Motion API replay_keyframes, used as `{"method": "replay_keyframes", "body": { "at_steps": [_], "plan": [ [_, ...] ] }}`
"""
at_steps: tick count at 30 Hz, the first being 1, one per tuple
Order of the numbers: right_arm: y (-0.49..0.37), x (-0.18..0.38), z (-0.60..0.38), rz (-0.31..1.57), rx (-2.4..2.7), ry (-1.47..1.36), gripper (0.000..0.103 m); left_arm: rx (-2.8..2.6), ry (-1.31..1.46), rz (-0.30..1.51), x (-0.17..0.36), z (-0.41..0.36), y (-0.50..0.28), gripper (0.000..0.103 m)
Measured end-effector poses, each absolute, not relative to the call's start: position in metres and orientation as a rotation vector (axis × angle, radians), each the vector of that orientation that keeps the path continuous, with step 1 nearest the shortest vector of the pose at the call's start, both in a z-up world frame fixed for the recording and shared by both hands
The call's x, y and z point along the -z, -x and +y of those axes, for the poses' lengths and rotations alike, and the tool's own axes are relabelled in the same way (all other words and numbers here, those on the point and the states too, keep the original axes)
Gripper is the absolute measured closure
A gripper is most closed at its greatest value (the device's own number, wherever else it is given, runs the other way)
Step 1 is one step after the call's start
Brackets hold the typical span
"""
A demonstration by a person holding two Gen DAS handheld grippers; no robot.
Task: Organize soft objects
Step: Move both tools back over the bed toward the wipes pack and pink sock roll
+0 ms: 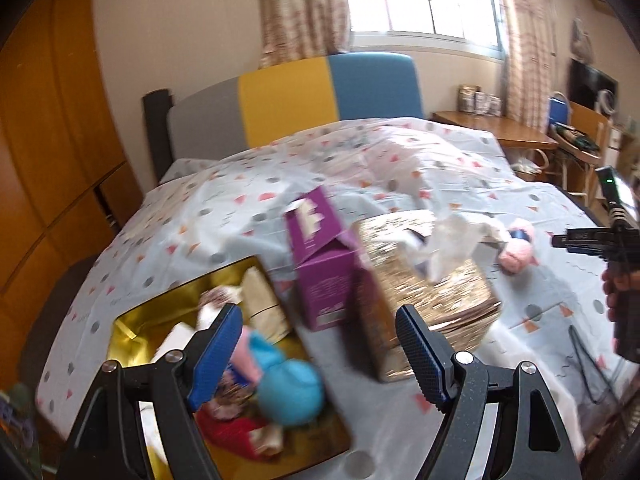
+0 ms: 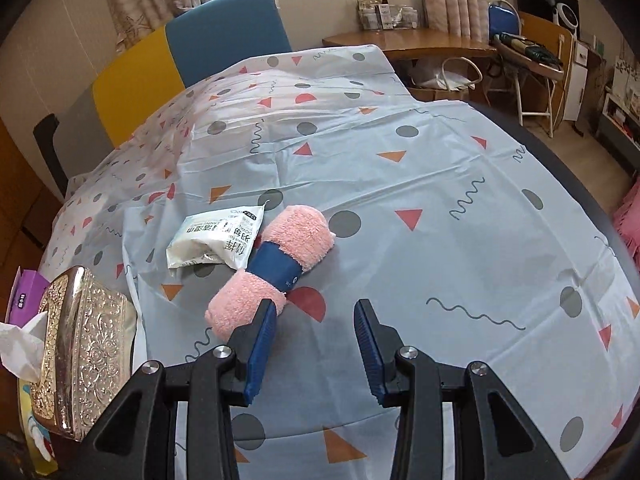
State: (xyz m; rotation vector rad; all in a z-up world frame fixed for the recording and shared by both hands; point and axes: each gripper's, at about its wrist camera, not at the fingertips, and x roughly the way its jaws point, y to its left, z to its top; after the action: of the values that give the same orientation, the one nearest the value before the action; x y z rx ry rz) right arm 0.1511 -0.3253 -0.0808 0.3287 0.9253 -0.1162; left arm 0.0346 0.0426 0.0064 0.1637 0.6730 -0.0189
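**Pink towel roll waits on the bed while both claws stand wide**

In the right wrist view the right claw (image 2: 316, 340) is spread wide and holds nothing. Just beyond its left finger, slightly left of centre in the frame, lies the rolled pink towel (image 2: 272, 272), bound at its middle by a blue paper band (image 2: 276, 266). The roll lies slantwise on the bed cover (image 2: 440, 184), and its near end is close beside the claw's left pad, though whether they touch cannot be told. A white packet (image 2: 218, 238) lies against the roll's far left side. The claw sits a little to the right of the roll, so by my judgement it would need to shift left before closing on it; the band looks the firmest place to grip, since the fleece would squash.

At the lower left of that frame stands the silver tissue box (image 2: 88, 352) with a tissue (image 2: 24, 344) sticking out.

In the left wrist view the left claw (image 1: 318, 354) is also wide and empty, hovering above the gold tin (image 1: 132, 320) at lower left. The tin already holds soft things, a blue ball (image 1: 290, 394) among them, so it seems to be the collecting place. A purple carton (image 1: 324, 264) stands between the tin and the tissue box. The pink towel shows at right of centre, well apart from the tin, so the task looks partly done.
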Motion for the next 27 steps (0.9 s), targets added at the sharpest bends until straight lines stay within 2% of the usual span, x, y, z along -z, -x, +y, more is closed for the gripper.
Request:
{"method": "replay_keyframes", "body": {
  "at_steps": [15, 27],
  "plan": [
    [-0.154, 0.087, -0.339, 0.971, 0.131, -0.422, 0.063, 0.198, -0.243, 0.678, -0.012, -0.044, -0.07, 0.023],
    [-0.155, 0.103, -0.352, 1.037, 0.203, -0.477, 0.063, 0.301, -0.193, 0.739, -0.012, -0.077, -0.086, 0.023]
  ]
}}
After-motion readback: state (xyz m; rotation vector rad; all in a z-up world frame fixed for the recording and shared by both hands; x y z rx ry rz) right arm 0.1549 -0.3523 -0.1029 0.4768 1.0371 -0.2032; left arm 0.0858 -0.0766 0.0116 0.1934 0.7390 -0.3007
